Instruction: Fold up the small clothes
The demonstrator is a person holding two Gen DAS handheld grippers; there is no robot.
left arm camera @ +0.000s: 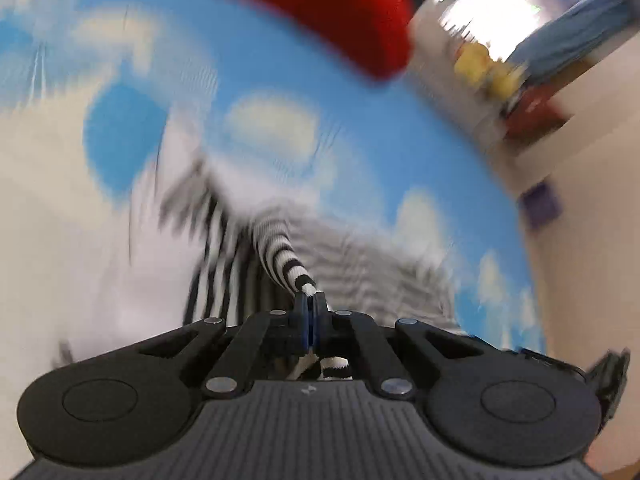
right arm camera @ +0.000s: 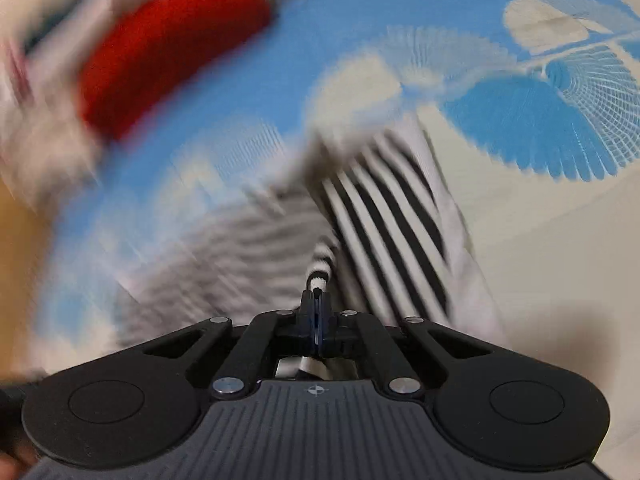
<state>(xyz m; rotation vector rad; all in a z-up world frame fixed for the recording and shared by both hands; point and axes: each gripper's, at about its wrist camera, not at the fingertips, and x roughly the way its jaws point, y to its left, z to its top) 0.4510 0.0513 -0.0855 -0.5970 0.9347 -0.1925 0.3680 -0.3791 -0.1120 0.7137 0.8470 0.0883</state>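
Plainly the folding has only begun: the striped garment (left arm camera: 224, 264) lies bunched on the cloud-print sheet (left arm camera: 280, 60), no neat fold visible, and a red cloth (left arm camera: 320, 12) waits beyond. Left gripper (left arm camera: 310, 300) is clenched on a twisted striped edge; right gripper (right arm camera: 317, 300) likewise pinches a striped edge. Blur hides the garment's outline, but its long axis seems to run away from both grippers, toward the red cloth.

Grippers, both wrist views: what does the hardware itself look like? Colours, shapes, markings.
Left gripper and right gripper match: matte black linkage arms with silver pivot pins, two round black housings, a grey ribbed centre plate with a small white mark. Fingers are black with a blue strip on the inner faces. No cables or sleeves visible.
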